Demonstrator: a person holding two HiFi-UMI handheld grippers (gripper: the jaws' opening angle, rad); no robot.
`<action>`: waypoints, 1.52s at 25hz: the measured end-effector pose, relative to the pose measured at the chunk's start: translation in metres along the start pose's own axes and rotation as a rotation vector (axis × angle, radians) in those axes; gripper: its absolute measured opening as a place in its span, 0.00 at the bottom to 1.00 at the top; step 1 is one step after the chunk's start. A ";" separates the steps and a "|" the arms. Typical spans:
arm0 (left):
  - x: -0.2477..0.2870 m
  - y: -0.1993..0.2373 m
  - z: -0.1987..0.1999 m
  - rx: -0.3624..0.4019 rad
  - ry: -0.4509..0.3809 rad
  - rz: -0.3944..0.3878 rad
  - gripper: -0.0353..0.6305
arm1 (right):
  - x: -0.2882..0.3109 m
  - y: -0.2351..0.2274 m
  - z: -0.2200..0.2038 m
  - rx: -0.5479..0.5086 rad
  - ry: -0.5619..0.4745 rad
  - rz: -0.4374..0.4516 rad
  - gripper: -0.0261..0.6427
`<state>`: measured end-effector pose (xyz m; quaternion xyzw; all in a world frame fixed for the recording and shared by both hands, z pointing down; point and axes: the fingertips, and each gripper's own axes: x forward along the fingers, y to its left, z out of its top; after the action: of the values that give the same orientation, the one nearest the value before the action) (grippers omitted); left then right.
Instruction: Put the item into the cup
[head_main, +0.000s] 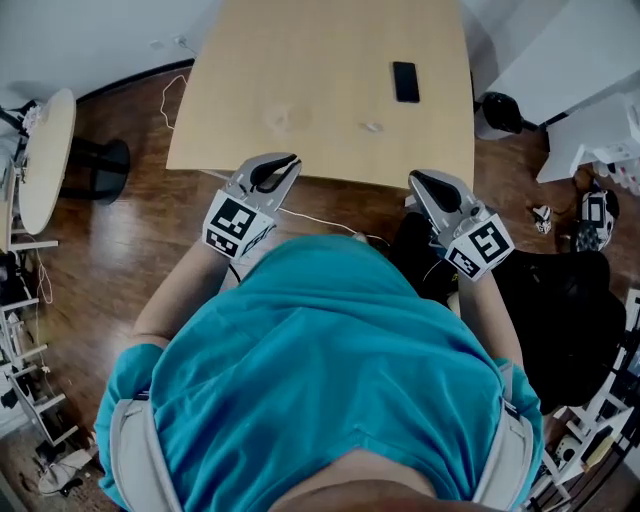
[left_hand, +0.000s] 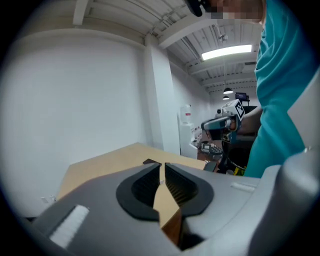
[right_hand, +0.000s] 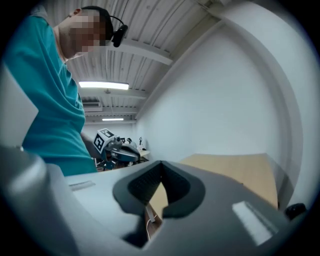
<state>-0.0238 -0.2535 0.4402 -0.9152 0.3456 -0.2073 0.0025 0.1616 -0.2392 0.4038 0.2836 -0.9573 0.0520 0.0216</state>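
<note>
- Desk: light wood and mostly bare, filling the top of the head view. Everything for the task sits on its far half, well away from the near edge where the grippers are.
- Person in a teal shirt: standing off the near edge with both arms tucked in front of the body. It looks like a start or rest pose, not a reach.
- Left gripper: over the near edge toward the left corner and pointing at the desk. The jaws are drawn together to a hairline slit with nothing between them.
- Right gripper: at the near edge toward the right corner. The jaw tips meet and it holds nothing. Both grippers are level and parked, probably so either one can go in.
- Phone: black, lying flat near the far right corner. It is not part of the task and is clear of the likely path.
- Cup: a faint, clear round shape left of centre, roughly ahead of the left gripper. It is hard to make out, so that is my best guess.
- Small pale item: lying on the desk right of centre, well apart from the cup and not yet in it. It is nearer the right gripper's line, so that side probably picks it up. No pick has been made yet.
</note>
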 end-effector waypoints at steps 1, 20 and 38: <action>0.015 -0.002 -0.001 0.010 0.025 -0.009 0.08 | 0.001 -0.009 -0.003 0.000 -0.002 0.005 0.04; 0.246 -0.020 -0.127 0.288 0.467 -0.205 0.21 | 0.010 -0.064 -0.068 0.104 0.057 -0.081 0.04; 0.305 -0.007 -0.189 0.538 0.633 -0.238 0.15 | 0.008 -0.075 -0.087 0.146 0.079 -0.094 0.04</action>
<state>0.1146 -0.4155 0.7294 -0.8066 0.1552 -0.5595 0.1111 0.1968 -0.2960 0.4972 0.3268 -0.9350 0.1316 0.0412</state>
